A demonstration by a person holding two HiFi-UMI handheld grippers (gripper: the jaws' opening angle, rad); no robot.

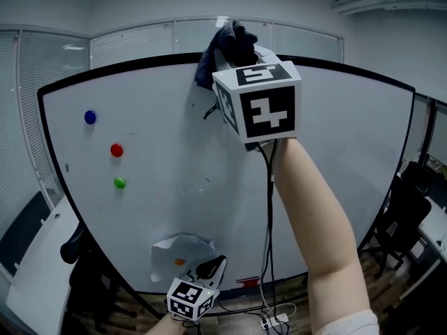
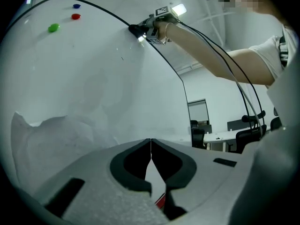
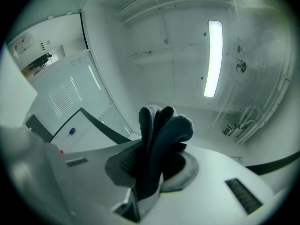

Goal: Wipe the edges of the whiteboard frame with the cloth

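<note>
Closest in and down low, the left claw [image 2: 151, 165] hangs by the bottom of the board. Its jaws are pressed together with nothing between them, so that one's carrying nothing. Just ahead of it, a crumpled white sheet [image 1: 183, 250] sits on the lower part of the whiteboard [image 1: 335, 145], a small orange spot on it.

Up along the bare right forearm [image 1: 314, 222], stretched high, with cables [image 1: 268, 208] trailing down beside it. At the end of that reach, the right claw [image 3: 152, 172] is clamped on the dark cloth [image 3: 161, 130], folds bunched up and poking out beyond the jaws.

And there's the cloth, right at the top edge of the black frame [image 1: 126, 64], roughly midway along and up against it. Part of it drapes down over the white surface.

Over on the left side of the board, well apart from the action, there's a blue magnet [image 1: 90, 117], a red magnet [image 1: 116, 150] below it, and a green magnet [image 1: 120, 183] below that.

Beyond the board are dark office chairs [image 1: 412, 208] at the right, blinds [image 1: 133, 44] behind, and a long ceiling light [image 3: 213, 57] glowing overhead.
</note>
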